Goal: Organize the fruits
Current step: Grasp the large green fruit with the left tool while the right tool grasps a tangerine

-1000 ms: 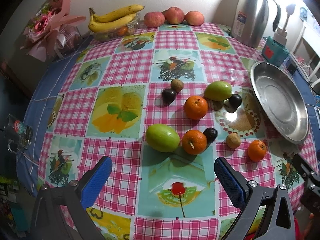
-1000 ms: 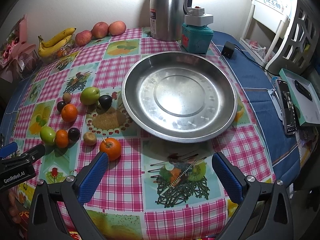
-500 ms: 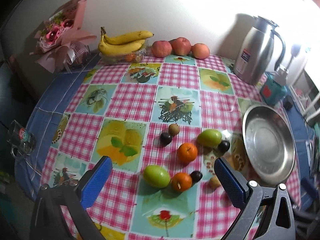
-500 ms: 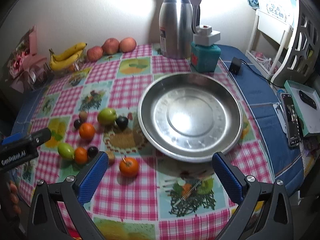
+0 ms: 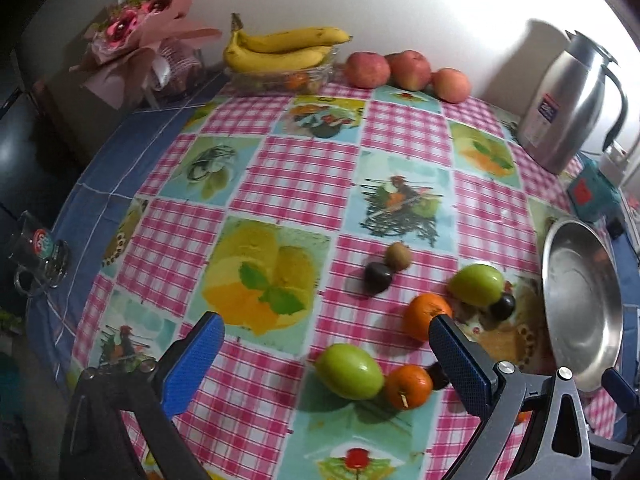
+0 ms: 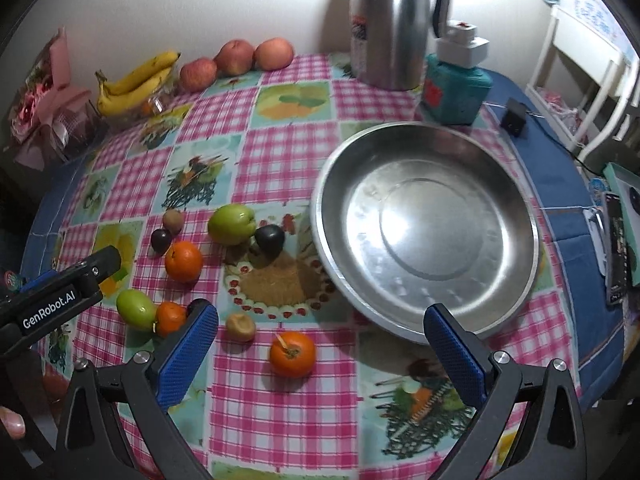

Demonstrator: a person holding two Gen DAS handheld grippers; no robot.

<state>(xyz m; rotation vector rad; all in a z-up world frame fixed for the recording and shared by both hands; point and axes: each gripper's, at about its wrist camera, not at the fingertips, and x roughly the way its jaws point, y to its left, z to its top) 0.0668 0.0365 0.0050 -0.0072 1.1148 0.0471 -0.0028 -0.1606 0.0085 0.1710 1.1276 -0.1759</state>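
Loose fruit lies on the checked tablecloth left of a steel dish [image 6: 426,236]: two green fruits [image 6: 232,224] [image 6: 136,309], oranges [image 6: 183,261] [image 6: 291,353] [image 6: 170,318], dark plums [image 6: 270,241] and small brown kiwis [image 6: 241,327]. In the left wrist view the near green fruit [image 5: 349,371] and an orange [image 5: 408,385] lie just ahead of my open left gripper [image 5: 324,360], which holds nothing. My right gripper [image 6: 320,354] hovers open above the lone orange, empty. The dish [image 5: 582,304] holds nothing.
Bananas [image 5: 280,48] in a glass bowl and three apples [image 5: 408,70] sit at the back by the wall. A steel thermos [image 6: 390,24], a teal box [image 6: 456,90], a pink bouquet [image 5: 140,40] and a glass mug [image 5: 38,256] ring the table edge.
Both grippers have pulled back and risen, so the table looks farther away. The left view has swung left, pushing the fruit and dish rightward. No fruit moved; both grippers stayed open.
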